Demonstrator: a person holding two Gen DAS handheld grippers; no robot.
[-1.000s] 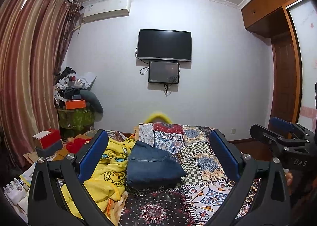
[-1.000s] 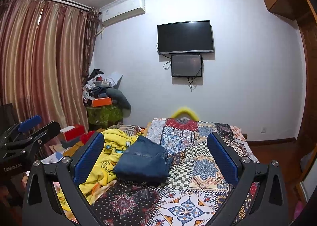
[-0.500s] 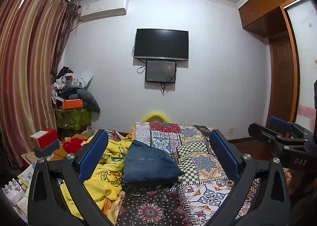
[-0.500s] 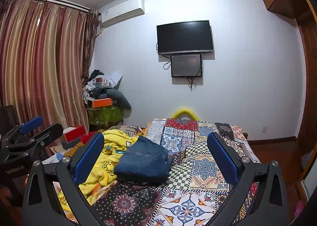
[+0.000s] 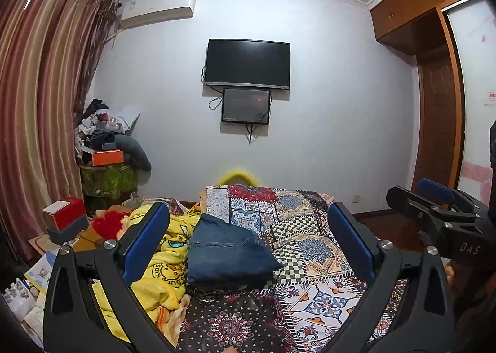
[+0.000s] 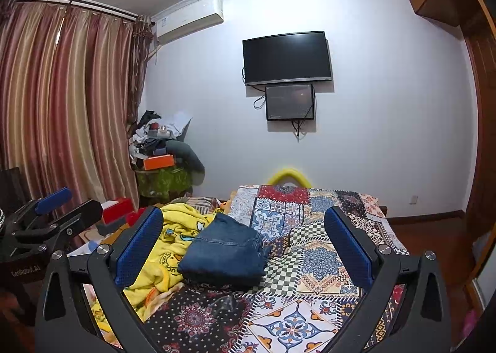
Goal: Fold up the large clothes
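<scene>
1. I am looking down a bed [image 5: 313, 294] covered in a patchwork quilt, with both of my grippers raised above its near end and pointing toward the far wall.
2. The left gripper [image 5: 248, 241] has its blue fingers [image 5: 145, 241] spread wide apart, holding nothing.
3. The right gripper [image 6: 245, 241] is the same: fingers [image 6: 348, 249] wide apart and empty. Each gripper also shows at the edge of the other's view, well clear of the bed.
4. The task's garment, a pair of blue jeans [image 6: 224, 253], lies on the quilt around the middle of the bed. It is already a compact, stacked rectangle with squared edges.
5. The jeans' left edge sits just beside, possibly touching, a crumpled yellow cartoon blanket [image 6: 173, 238] heaped along the bed's left side.
6. My judgement: the folding of the jeans looks finished, with no loose legs trailing out.
7. What may be left: the yellow blanket is unfolded, but I cannot tell whether it counts as part of the task. I see no other large garment laid out on the bed.
</scene>
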